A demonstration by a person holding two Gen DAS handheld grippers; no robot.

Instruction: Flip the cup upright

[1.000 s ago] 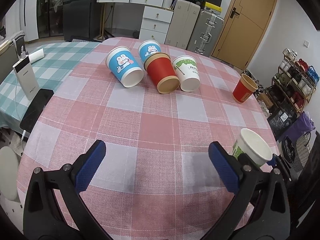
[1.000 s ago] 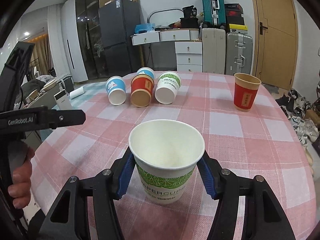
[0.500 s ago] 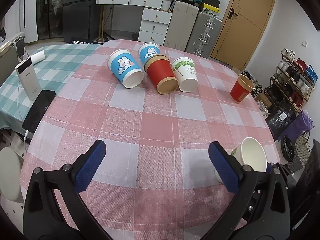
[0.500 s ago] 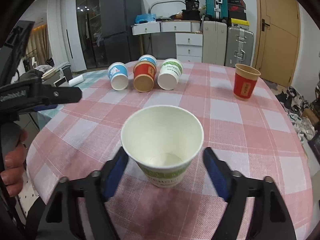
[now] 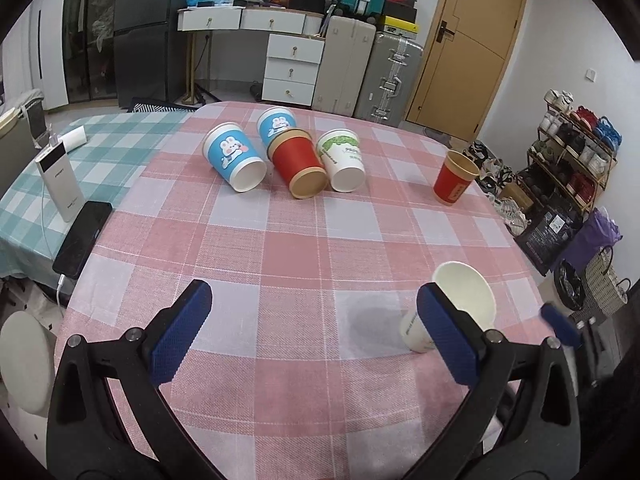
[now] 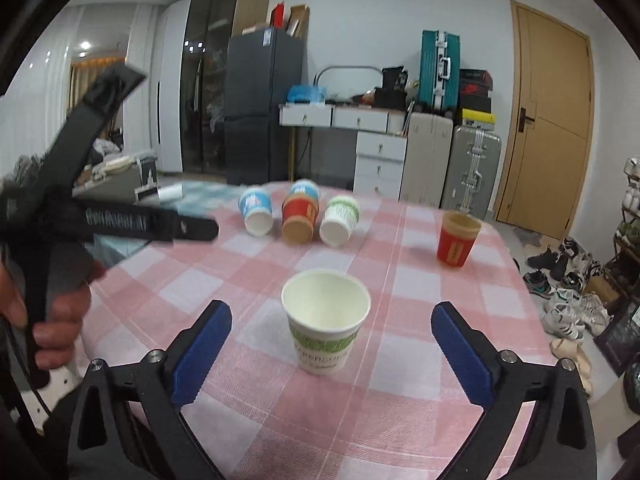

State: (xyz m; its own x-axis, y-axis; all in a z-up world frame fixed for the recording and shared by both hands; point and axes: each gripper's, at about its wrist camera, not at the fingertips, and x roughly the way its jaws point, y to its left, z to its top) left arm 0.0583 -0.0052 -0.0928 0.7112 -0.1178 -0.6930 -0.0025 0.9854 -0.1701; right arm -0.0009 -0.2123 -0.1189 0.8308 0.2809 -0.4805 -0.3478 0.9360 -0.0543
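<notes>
Fingers (image 6: 460, 350) of the right gripper (image 6: 332, 354) spread wide, touching nothing; upright white paper cup (image 6: 325, 320) stands between them on the bench (image 6: 400, 408). Left gripper (image 5: 316, 332) gapes wide too, empty.

**The room around your table**

Behind your pink-checked table (image 5: 304, 248) stand a white drawer unit (image 5: 294, 68), two upright suitcases (image 5: 390, 76) and a dark fridge (image 6: 262, 108). You face a tan wooden door (image 6: 550, 128) in a pale wall. A shoe rack (image 5: 576, 152) lines the right side, with shoes (image 6: 568, 312) scattered on the floor.
</notes>
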